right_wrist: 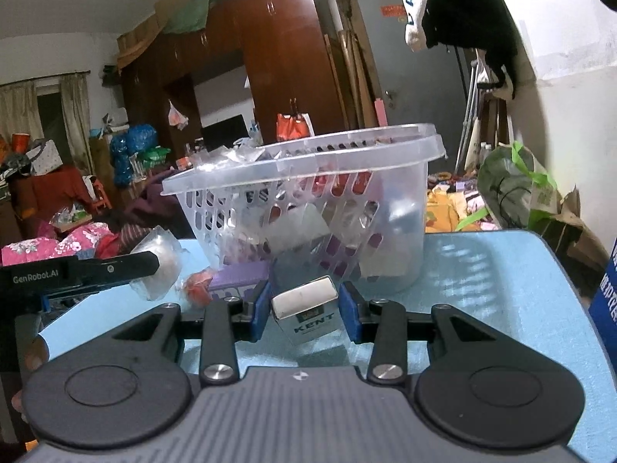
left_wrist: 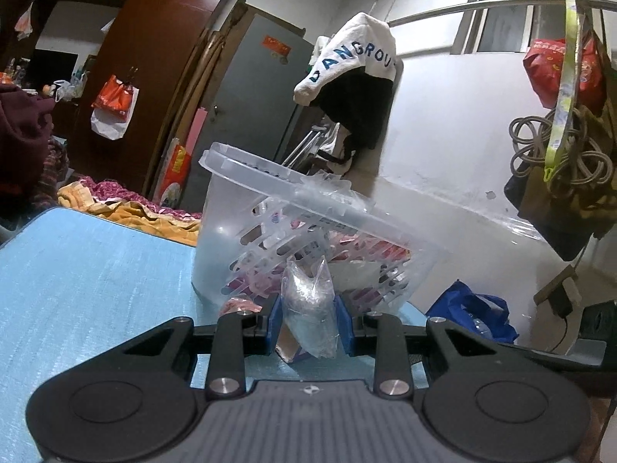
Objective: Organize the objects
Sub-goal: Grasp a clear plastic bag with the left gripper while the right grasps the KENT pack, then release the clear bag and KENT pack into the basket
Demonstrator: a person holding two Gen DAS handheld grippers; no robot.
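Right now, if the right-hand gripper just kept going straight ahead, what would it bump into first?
Most likely the clear plastic basket. The right gripper already has the KENT box between its fingers, and the basket's slotted wall stands just beyond, though depth is hard to judge.

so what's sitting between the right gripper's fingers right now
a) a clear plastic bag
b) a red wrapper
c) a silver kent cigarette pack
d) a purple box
c: in the right wrist view the silver Kent cigarette pack stands between the blue pads of the right gripper, in front of the clear plastic basket; the clear plastic bag is in the left gripper instead.
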